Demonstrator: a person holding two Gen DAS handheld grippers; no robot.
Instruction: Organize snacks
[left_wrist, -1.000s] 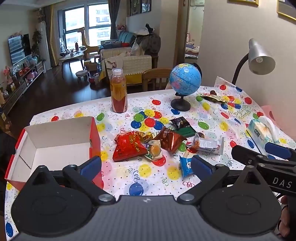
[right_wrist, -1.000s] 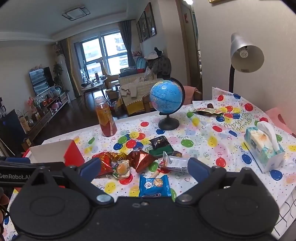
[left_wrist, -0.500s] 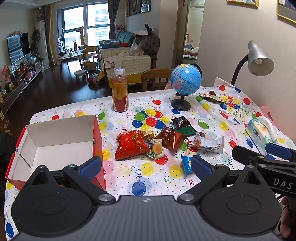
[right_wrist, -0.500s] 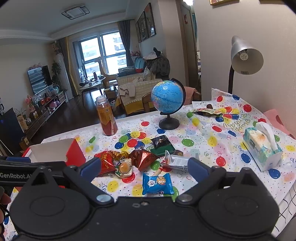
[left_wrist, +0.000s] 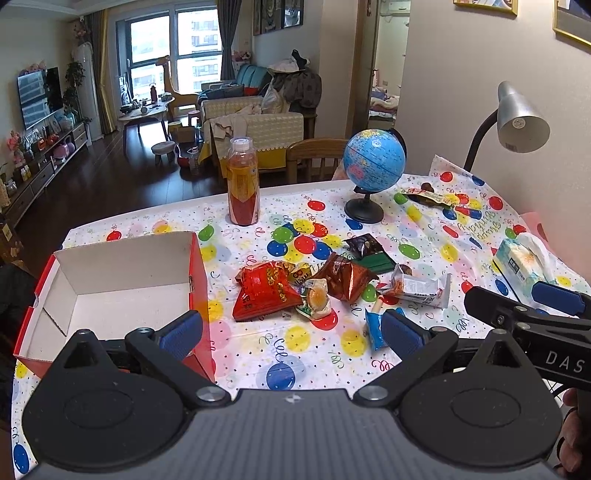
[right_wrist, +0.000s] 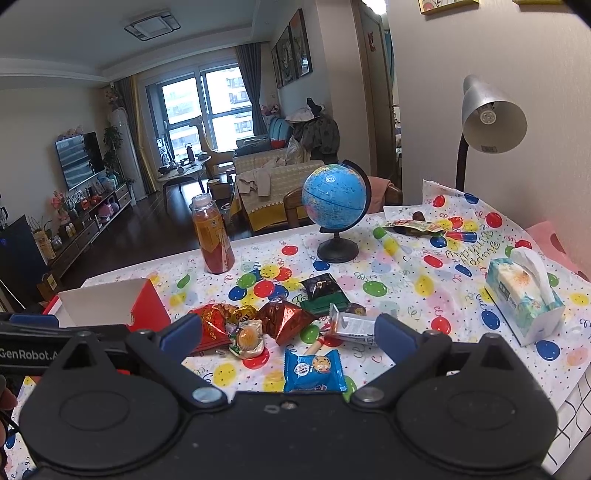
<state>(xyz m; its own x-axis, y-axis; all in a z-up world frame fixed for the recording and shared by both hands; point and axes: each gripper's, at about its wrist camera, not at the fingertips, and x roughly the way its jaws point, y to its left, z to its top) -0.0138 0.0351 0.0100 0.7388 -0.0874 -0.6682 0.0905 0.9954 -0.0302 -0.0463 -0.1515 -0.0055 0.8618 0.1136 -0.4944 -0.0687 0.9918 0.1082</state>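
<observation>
A pile of snacks lies mid-table: a red bag (left_wrist: 264, 291), a brown bag (left_wrist: 343, 278), a clear-wrapped pastry (left_wrist: 316, 301), a white packet (left_wrist: 421, 286), a dark green packet (left_wrist: 367, 251) and a blue cookie packet (right_wrist: 314, 371). An empty red box with a white inside (left_wrist: 110, 291) stands left of the pile. My left gripper (left_wrist: 291, 332) is open and empty, held above the near table edge. My right gripper (right_wrist: 288, 330) is open and empty, just short of the blue cookie packet.
A juice bottle (left_wrist: 242, 181) and a globe (left_wrist: 373, 170) stand at the far side. A tissue box (right_wrist: 522, 301) sits at the right, with a desk lamp (right_wrist: 487, 118) behind it. Another snack wrapper (right_wrist: 413, 225) lies far right by the wall.
Both grippers have drifted slightly; the view has shifted a little. Nothing on the table has moved and both grippers stay open.
</observation>
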